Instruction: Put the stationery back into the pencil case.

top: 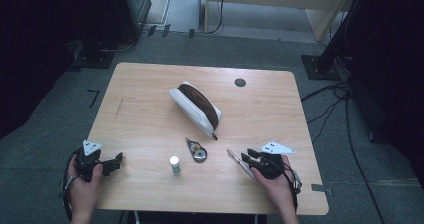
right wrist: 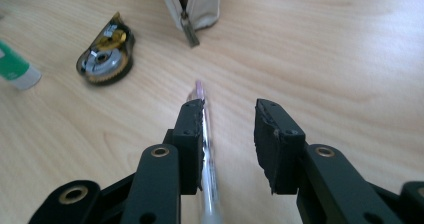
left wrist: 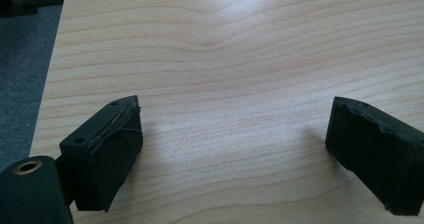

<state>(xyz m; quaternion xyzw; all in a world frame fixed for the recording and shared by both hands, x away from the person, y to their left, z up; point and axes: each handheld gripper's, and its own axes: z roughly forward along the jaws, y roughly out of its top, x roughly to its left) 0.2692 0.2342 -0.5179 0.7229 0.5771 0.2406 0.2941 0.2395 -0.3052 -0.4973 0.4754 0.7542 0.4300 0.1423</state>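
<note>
We find the right gripper (right wrist: 229, 115) low over the table (top: 145, 89) near its front right corner, jaws parted with a gap between them. A slim clear pen (right wrist: 207, 149) lies on the wood between the jaws, right against the inner face of one of them (the other jaw stands clear of it), so nothing is clamped. The left gripper (left wrist: 235, 134) rests at the front left edge, jaws spread wide over bare wood. Ahead of the pen lie a correction tape dispenser (right wrist: 106, 50) and a small white-capped tube (top: 174, 164); the open white pencil case (top: 192, 108) sits mid-table, its zipper pull (right wrist: 189, 30) pointing toward the pen.
</note>
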